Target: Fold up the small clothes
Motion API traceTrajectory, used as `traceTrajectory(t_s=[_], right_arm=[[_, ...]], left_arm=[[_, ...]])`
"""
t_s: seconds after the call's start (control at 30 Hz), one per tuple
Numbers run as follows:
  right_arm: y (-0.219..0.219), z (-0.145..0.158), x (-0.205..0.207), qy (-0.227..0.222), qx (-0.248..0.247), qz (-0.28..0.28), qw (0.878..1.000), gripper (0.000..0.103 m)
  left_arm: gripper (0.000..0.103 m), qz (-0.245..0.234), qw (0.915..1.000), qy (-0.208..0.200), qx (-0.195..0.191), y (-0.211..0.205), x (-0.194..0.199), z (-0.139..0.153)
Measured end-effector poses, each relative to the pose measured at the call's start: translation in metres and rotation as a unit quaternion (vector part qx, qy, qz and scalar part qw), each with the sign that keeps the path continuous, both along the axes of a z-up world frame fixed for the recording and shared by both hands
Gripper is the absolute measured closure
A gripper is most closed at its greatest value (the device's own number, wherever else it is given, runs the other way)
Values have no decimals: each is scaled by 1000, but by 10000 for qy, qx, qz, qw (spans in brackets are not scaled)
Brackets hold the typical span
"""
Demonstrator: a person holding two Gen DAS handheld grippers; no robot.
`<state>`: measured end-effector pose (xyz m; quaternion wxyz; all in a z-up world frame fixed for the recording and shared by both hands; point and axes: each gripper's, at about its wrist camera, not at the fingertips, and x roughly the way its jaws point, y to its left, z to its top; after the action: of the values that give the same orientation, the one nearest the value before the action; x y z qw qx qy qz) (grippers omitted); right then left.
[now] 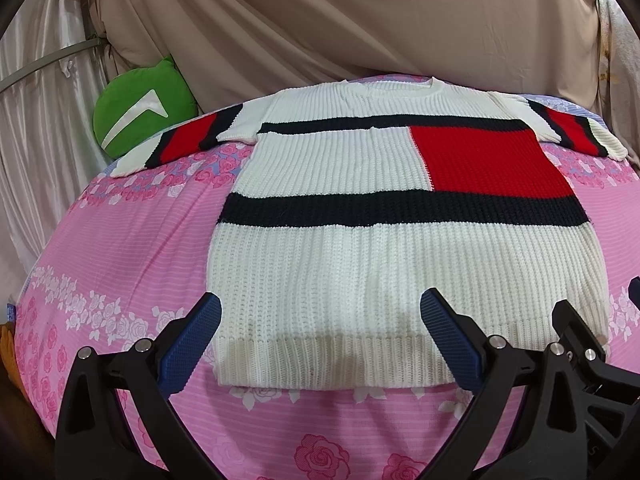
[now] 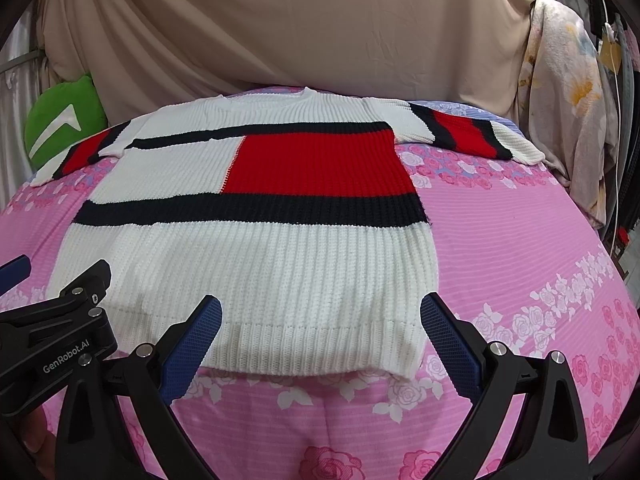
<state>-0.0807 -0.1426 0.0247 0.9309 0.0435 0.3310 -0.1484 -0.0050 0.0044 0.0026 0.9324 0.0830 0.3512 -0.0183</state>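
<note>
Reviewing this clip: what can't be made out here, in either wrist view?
- Back of the knit sweater: hidden in both views; it lies front up on the pink floral sheet.
- Green cushion: lower part hidden behind the sweater's sleeve and the sheet.
- Right gripper: left view shows only its edge, cut off by the frame.
- Left gripper: whether its open fingers touch the hem is unclear.
</note>
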Motion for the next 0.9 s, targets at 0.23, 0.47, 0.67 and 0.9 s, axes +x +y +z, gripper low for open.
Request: traceTrajectory(t_s=[0.23, 0.47, 0.67, 0.9], right_arm=[[-16, 3, 0, -311, 166, 246, 9991, 5], [-131, 18, 19, -710, 683, 14, 9951, 5], [-281, 21, 63, -583, 705, -1064, 9901, 5], [-450, 6, 106, -1005, 1564, -2176, 9582, 11]], left_arm=[[5, -64, 9998, 98, -171, 6, 6, -3], [5, -20, 9989, 81, -468, 30, 36, 3], [5, -64, 9991, -230, -355, 44, 67, 13], [5, 13, 9991, -320, -281, 44, 111, 14]])
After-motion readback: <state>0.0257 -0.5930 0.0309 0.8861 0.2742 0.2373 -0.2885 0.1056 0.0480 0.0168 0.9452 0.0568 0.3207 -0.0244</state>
